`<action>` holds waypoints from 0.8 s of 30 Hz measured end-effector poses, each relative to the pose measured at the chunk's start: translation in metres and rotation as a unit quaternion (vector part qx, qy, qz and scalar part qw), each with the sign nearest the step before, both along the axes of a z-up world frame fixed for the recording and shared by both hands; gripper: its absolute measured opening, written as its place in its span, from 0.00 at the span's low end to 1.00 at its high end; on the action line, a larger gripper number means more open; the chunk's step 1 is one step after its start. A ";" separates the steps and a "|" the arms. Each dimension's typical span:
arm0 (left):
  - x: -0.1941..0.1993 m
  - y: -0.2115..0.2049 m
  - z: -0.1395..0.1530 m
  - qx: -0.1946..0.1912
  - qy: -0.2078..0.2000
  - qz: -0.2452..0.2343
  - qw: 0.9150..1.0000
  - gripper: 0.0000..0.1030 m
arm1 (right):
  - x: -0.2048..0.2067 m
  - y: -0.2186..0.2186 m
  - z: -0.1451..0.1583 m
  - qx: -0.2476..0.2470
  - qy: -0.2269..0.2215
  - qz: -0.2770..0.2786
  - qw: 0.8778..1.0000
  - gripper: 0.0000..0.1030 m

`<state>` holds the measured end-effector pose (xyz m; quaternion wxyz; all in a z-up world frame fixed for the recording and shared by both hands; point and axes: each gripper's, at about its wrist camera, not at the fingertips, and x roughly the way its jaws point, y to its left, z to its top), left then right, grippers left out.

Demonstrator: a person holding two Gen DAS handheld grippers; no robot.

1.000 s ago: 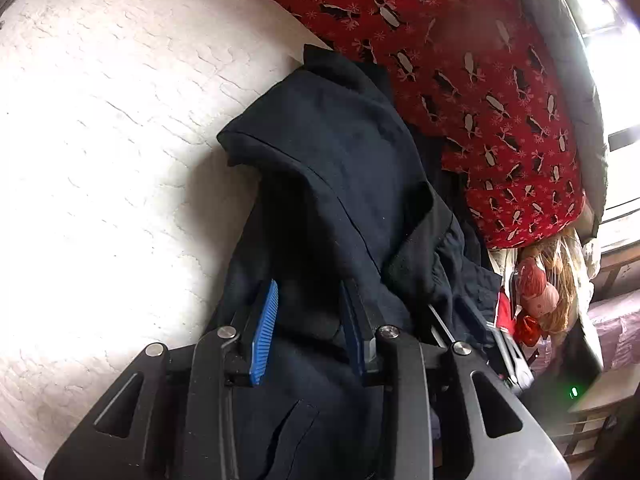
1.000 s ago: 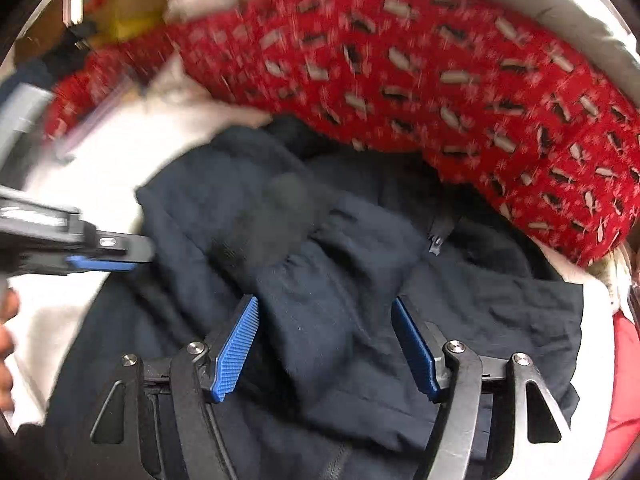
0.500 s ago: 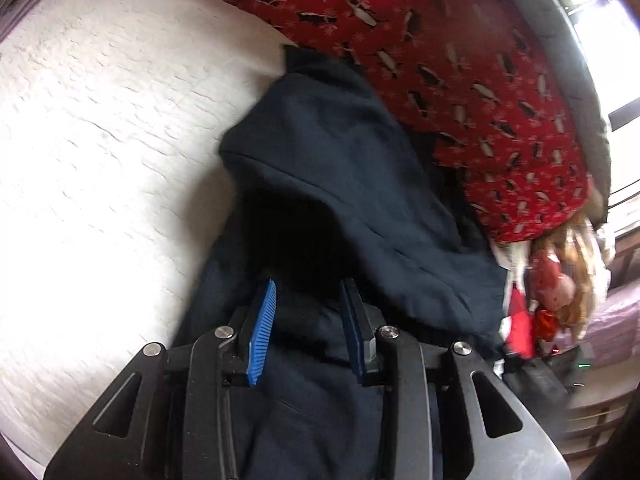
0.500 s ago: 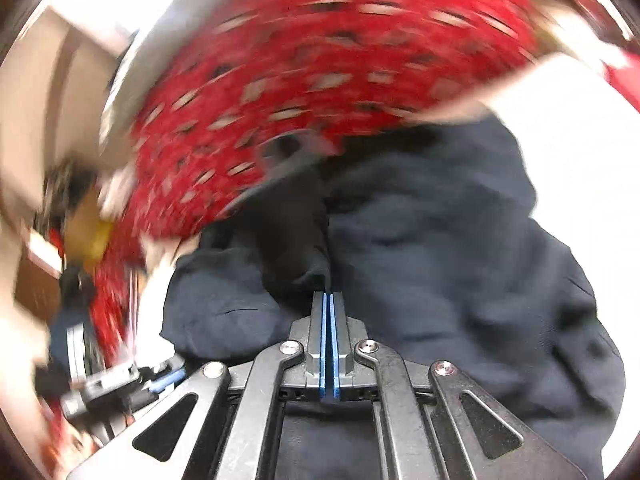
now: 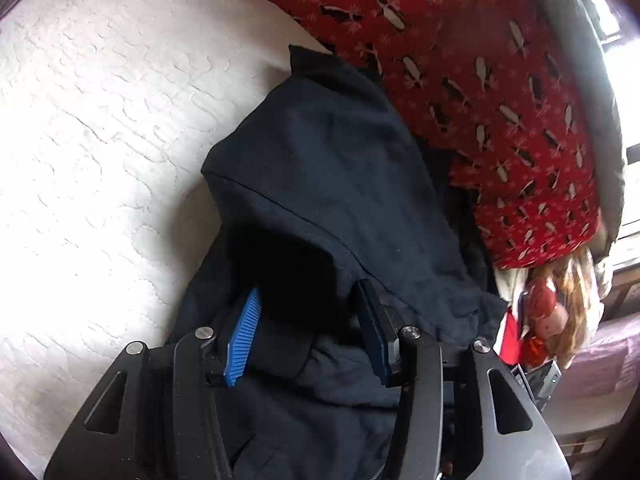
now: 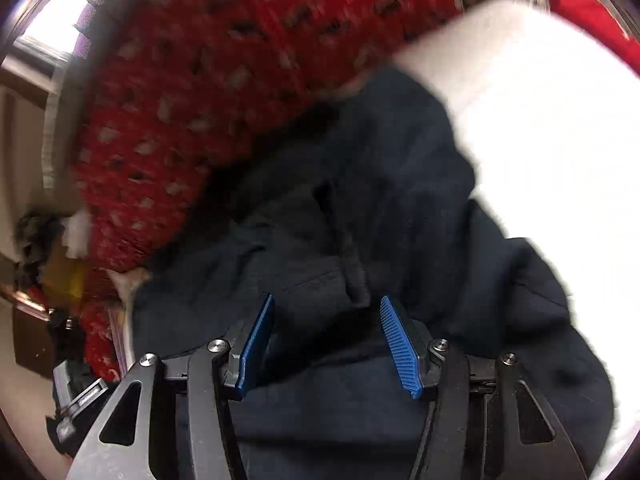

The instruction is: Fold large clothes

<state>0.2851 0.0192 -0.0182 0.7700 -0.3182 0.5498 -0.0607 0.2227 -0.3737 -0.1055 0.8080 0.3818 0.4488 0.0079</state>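
Note:
A dark navy garment (image 5: 340, 184) lies bunched on a white quilted bed (image 5: 100, 128). A folded flap of it covers the middle. My left gripper (image 5: 306, 322) is open just above the cloth, its blue pads on either side of a dark fold, gripping nothing. In the right wrist view the same garment (image 6: 380, 216) fills the middle, blurred. My right gripper (image 6: 326, 334) is open over a thick ridge of the cloth and holds nothing.
A red blanket with a penguin print (image 5: 460, 60) lies along the far side of the garment, and shows blurred in the right wrist view (image 6: 208, 92). Plush toys and bags (image 5: 552, 312) sit at the bed's right end. Bare white bedding (image 6: 552, 128) lies to the right.
My right gripper was shut on a fold of the garment half a second ago; it is now open and the fold lies flat. My left gripper stayed open and hardly moved.

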 end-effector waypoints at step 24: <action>0.018 0.009 0.014 -0.035 -0.031 0.067 0.997 0.03 | -0.031 -0.070 0.037 0.049 -0.056 -0.007 0.997 0.06</action>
